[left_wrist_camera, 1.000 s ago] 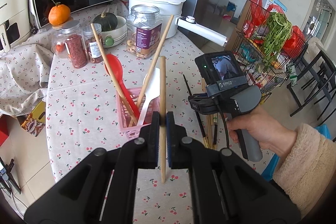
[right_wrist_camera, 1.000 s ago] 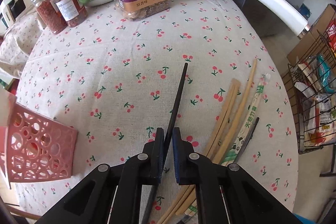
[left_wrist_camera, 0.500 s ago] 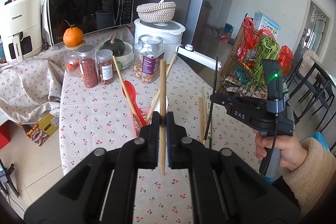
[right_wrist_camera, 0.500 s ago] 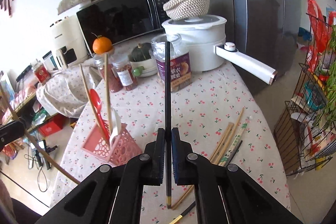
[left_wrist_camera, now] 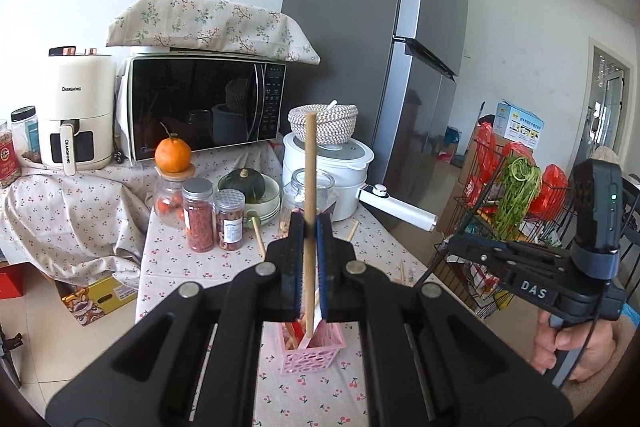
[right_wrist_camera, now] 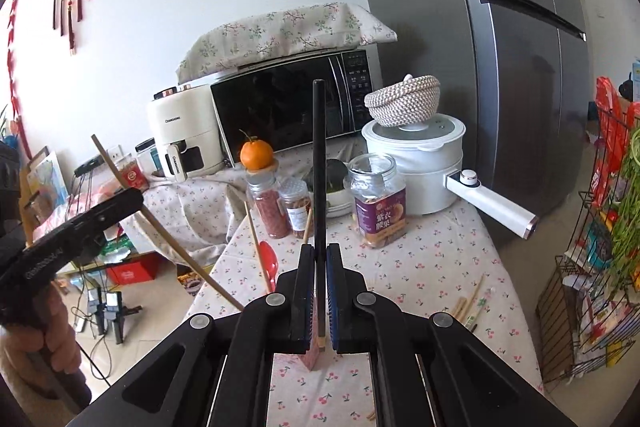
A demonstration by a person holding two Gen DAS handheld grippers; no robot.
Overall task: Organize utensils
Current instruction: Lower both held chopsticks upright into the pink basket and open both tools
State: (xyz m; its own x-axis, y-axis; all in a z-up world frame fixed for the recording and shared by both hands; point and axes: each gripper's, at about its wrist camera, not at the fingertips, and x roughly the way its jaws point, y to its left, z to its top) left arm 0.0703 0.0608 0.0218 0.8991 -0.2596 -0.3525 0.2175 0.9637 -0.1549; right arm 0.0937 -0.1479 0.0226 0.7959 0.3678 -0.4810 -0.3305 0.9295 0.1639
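My left gripper is shut on a wooden chopstick held upright, its lower end down in the pink utensil basket. My right gripper is shut on a black chopstick, also upright, above the basket. The basket holds a red spoon, a white spoon and wooden chopsticks. Loose chopsticks lie on the cherry-print tablecloth to the right. The left gripper and its chopstick show at the left of the right wrist view.
Jars, a nut jar, a bowl with a squash, an orange, a white cooker with a long handle, a microwave and an air fryer stand at the back. A wire rack with vegetables is right.
Both grippers have tilted up and come in over the basket. The wooden chopstick's lower end has gone down into the basket, and the black chopstick was lifted off the table.
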